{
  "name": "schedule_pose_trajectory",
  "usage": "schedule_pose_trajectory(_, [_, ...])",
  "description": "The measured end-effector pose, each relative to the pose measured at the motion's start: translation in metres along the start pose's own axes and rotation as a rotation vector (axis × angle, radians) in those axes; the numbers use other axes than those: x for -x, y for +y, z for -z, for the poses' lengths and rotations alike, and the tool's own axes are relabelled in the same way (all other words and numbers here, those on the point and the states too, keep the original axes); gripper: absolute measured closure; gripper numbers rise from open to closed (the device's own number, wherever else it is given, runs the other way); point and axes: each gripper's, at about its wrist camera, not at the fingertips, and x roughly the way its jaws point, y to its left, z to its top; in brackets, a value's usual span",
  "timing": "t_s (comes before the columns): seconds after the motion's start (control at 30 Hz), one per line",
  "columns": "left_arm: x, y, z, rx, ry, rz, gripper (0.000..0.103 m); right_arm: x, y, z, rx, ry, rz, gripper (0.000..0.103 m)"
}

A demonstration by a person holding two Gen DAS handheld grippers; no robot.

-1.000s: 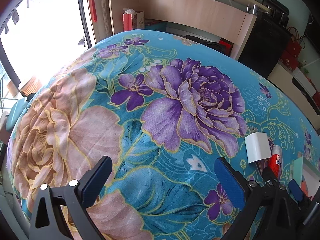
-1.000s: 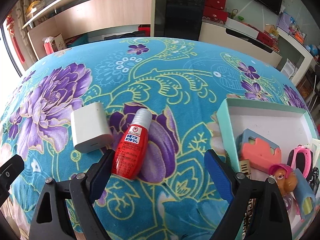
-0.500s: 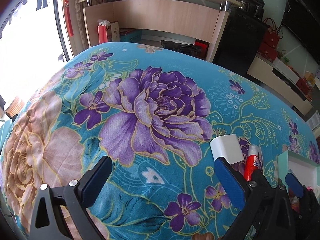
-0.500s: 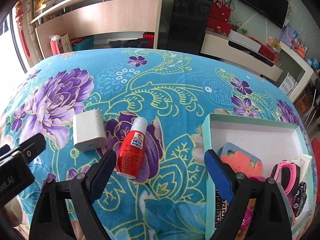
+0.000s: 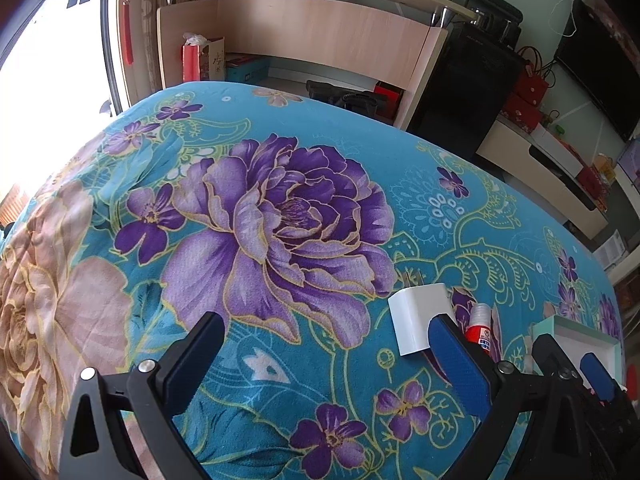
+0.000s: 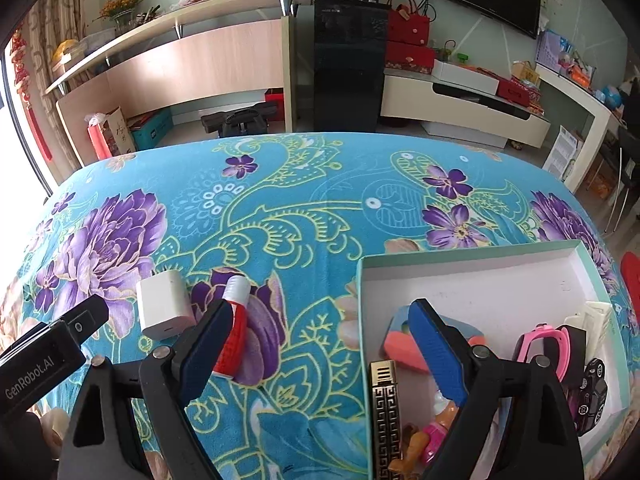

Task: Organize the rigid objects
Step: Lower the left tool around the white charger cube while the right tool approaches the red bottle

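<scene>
The right gripper (image 6: 320,356), jaws spread and empty, is found nearest the red plastic bottle (image 6: 236,330) lying lengthwise away just inside its left jaw, the white plastic charger block (image 6: 165,308) beyond, the left gripper (image 5: 324,364) likewise spread and empty.

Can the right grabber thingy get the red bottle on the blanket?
Probably yes. The right hand-held gripper is open, and the red bottle lies uncovered on the blanket beside its left finger, with only the white charger nearby.
</scene>
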Motion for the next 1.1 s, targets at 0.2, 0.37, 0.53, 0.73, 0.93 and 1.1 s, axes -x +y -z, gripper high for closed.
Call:
schedule_pose_trajectory(0.2, [-0.015,-0.012,-0.001,-0.007,0.024,0.038,0.0,-0.006,-0.021,-0.002,-0.058,0.018,0.028,0.013])
schedule_pose_trajectory(0.37, [-0.024,-0.03,0.002,-0.059,0.03,0.028,0.0,-0.007,-0.031,-0.003,-0.08,0.018,0.039,0.013])
schedule_pose_trajectory(0.53, [-0.029,-0.043,0.001,-0.089,0.018,0.014,0.01,-0.008,-0.035,-0.003,-0.083,0.022,0.045,0.013])
schedule_pose_trajectory(0.73, [-0.032,-0.052,0.002,-0.124,0.011,0.017,0.016,-0.008,-0.036,-0.003,-0.085,0.024,0.046,0.013])
schedule_pose_trajectory(0.93, [-0.036,-0.055,0.004,-0.127,0.028,0.034,0.026,-0.008,-0.036,-0.003,-0.078,0.025,0.046,0.013])
schedule_pose_trajectory(1.1, [-0.032,-0.054,0.003,-0.123,0.03,0.077,0.048,-0.008,-0.034,-0.003,-0.072,0.025,0.046,0.013])
